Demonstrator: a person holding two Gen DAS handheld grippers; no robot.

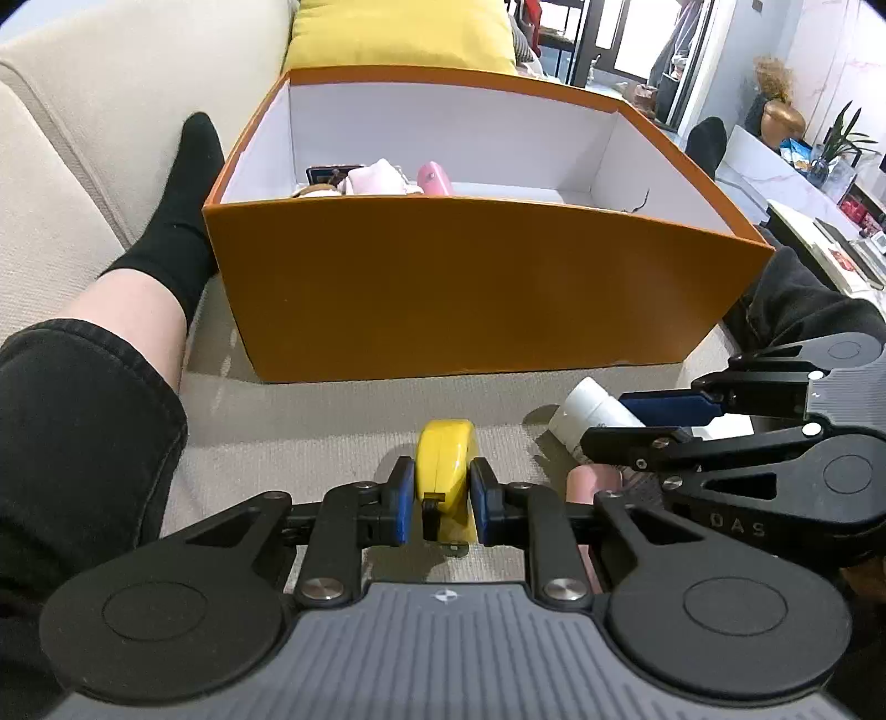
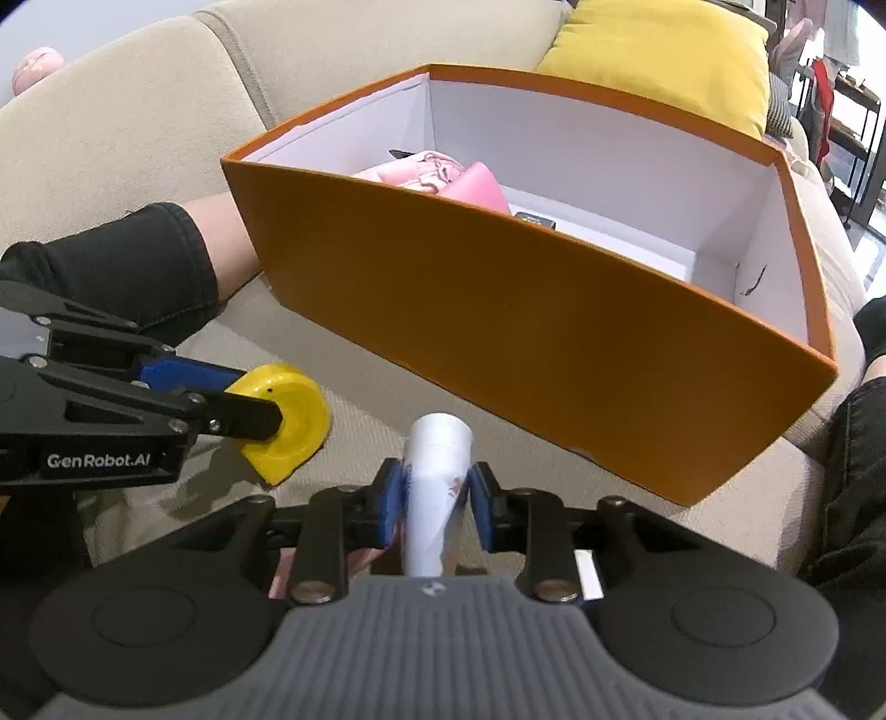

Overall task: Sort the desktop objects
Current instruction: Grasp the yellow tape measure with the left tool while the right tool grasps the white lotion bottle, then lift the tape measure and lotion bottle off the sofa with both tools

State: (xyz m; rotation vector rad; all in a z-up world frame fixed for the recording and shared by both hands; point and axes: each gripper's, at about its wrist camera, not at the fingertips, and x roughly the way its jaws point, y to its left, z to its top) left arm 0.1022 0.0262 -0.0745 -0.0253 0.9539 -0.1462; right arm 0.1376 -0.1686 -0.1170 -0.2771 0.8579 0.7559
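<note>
Supporting surface: beige sofa seat (image 1: 332, 421), woven fabric. An orange box (image 1: 470, 288) with a white interior stands directly on it, towards the backrest side, beside a yellow cushion (image 1: 404, 33). Near the front edge a pink cylinder (image 1: 592, 482) appears to lie on the seat; the person's legs rest on either side of the box.

A right gripper (image 2: 437, 507) clamps its blue pads on a white bottle (image 2: 434, 487) pointing forward over a beige sofa cushion (image 2: 360, 354). To the left, the left gripper (image 2: 260, 407) grips a round yellow tape measure (image 2: 290, 426). Just ahead sits an open orange box (image 2: 526, 338) — white inside — holding pink items (image 2: 443, 174). A yellow pillow (image 2: 664, 55) lies behind it.
</note>
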